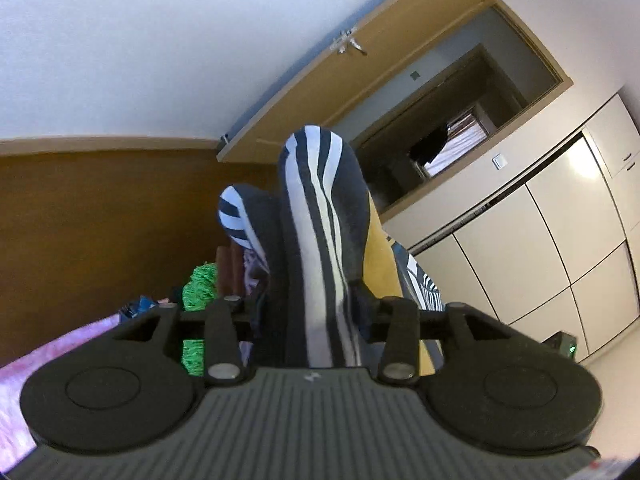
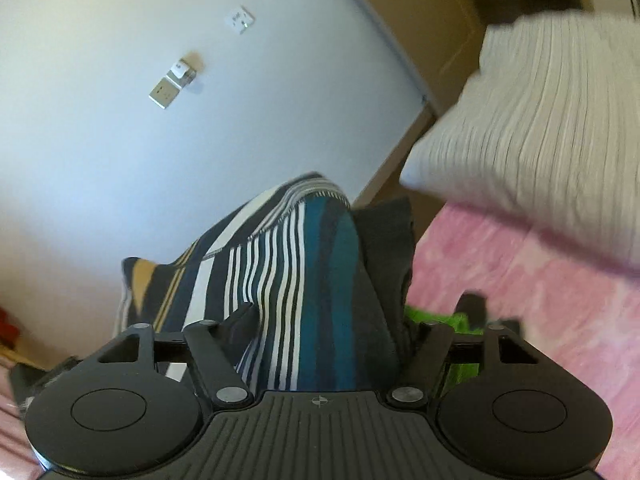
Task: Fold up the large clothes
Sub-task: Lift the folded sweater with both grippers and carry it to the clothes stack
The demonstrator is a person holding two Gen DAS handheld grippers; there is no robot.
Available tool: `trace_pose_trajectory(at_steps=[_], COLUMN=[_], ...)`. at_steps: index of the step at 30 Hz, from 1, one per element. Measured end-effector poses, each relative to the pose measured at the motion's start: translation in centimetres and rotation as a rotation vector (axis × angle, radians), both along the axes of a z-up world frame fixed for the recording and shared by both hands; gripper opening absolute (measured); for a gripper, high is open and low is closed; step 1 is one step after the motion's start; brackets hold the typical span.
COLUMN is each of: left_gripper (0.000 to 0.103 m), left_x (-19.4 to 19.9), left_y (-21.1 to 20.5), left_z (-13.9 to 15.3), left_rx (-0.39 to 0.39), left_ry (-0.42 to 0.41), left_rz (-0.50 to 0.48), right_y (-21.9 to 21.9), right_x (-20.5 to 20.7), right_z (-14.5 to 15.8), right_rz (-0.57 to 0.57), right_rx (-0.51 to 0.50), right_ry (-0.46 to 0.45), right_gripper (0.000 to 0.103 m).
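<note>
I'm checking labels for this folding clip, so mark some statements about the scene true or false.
1. A striped garment runs between the left gripper's fingers. True.
2. The bedsheet is pink. True.
3. The pillow is dark green. False: it is pale and ribbed.
4. The wooden door is shut. False: it stands open beside a dark doorway.
5. Nothing lies between the right gripper's fingers. False: striped cloth fills the gap.
</note>
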State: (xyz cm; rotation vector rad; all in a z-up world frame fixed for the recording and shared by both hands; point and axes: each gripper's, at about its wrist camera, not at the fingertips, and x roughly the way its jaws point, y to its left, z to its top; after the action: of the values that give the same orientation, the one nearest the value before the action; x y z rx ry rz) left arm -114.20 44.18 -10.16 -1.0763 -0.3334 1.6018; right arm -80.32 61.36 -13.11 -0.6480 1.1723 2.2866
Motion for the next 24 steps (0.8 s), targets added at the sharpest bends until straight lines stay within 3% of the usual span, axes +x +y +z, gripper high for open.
trace_pose_trajectory(at_steps=[2,6,9,13,15,17,19,24], left_gripper=[0.034,0.033,0.033,0.034,0.034,0.035,0.035,0.035], left_x=[-0.1,2.1,6.1,11.0,12.2,12.1,11.6,12.3], left_y=[-0.9,-2.6,-1.5,2.6,4.0,3.8,3.4,3.3], left_z=[1.3,6.3,9.4,8.9,6.7,4.4,3.2,2.4], left_rx=[-0.014,-0.046,-0.056,-0.123,-0.227,-0.254,-0.249,-0.236], left_ry=[0.053,0.258,0.441,0.627,0.612,0.620,0.579,0.597], left_rz=[0.039,0.119,0.031,-0.150,-0.190,-0.172,-0.130,-0.089], right_y=[-0.9,-5.4,-9.5,-13.5,-14.4,-14.7,-15.1,-14.9], right_x=[-0.1,0.3,0.7,-0.7,-2.0,-3.5,-4.1,-5.2], right_z=[1.3,4.7,6.8,5.7,4.1,2.0,0.6,-1.3], right_rz=[-0.030,-0.157,-0.118,-0.001,0.038,0.077,0.103,0.129], right_rx=[0.078,0.392,0.526,0.526,0.517,0.526,0.540,0.548], right_ry=[-0.057,-0.192,-0.148,-0.159,-0.190,-0.241,-0.255,-0.281], right_gripper=[0.065,0.065,0.065,0.064,0.063,0.063,0.063,0.066])
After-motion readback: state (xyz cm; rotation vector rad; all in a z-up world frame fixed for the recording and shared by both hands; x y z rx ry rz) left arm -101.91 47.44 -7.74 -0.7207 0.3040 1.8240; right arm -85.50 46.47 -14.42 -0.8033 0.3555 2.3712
